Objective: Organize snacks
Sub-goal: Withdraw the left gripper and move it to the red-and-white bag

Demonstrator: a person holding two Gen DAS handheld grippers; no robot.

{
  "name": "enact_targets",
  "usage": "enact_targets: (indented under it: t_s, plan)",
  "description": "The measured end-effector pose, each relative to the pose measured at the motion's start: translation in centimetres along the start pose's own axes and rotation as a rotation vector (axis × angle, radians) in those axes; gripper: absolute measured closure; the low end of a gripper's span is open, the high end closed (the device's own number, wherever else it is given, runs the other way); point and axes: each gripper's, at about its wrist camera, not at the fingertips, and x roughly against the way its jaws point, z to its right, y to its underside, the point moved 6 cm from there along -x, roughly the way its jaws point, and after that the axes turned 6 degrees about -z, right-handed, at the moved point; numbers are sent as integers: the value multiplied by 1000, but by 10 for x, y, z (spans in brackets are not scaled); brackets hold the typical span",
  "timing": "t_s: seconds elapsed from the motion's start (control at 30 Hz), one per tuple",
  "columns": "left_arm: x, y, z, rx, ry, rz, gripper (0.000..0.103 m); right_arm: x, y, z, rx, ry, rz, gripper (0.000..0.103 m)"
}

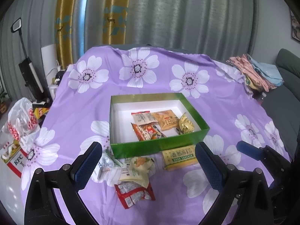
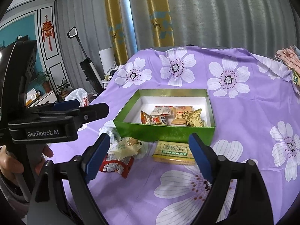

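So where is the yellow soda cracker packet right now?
The yellow soda cracker packet lies flat on the purple floral tablecloth, outside the green cardboard box, just before its near wall, right of the loose wrappers.

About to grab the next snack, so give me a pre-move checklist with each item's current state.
1. Right gripper empty, jaws apart: ok.
2. Left gripper empty, jaws apart: ok.
3. Box open, floor space free at its left and back: ok.
4. Cracker pack lies flat on the cloth, clear of other snacks: ok.
5. Pile of loose packets is separated for single picks: not ok, they overlap.
6. Red packet free of the pale one on top: not ok.
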Motion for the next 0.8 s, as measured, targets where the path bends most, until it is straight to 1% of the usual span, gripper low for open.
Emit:
enact_targets:
  t_s: [0.1, 0.23, 0.43, 0.63, 0.8]
  plan:
    - [-2, 9, -4, 15, 12, -22, 4, -2, 3, -3, 6, -3, -16, 16]
    - [-10, 22, -17, 62, 24, -69, 4, -9, 13, -7, 14, -9, -53, 16]
    - [-23, 40, -49, 155, 28, -133, 4, -22, 27, -13, 26, -26, -108, 16]
    - [-36, 65, -70, 208, 29, -199, 4, -37, 40, -21, 44, -51, -165, 16]
    - [-47, 83, -74, 237, 74, -251, 4, -52, 52, -29, 59, -79, -217, 16]
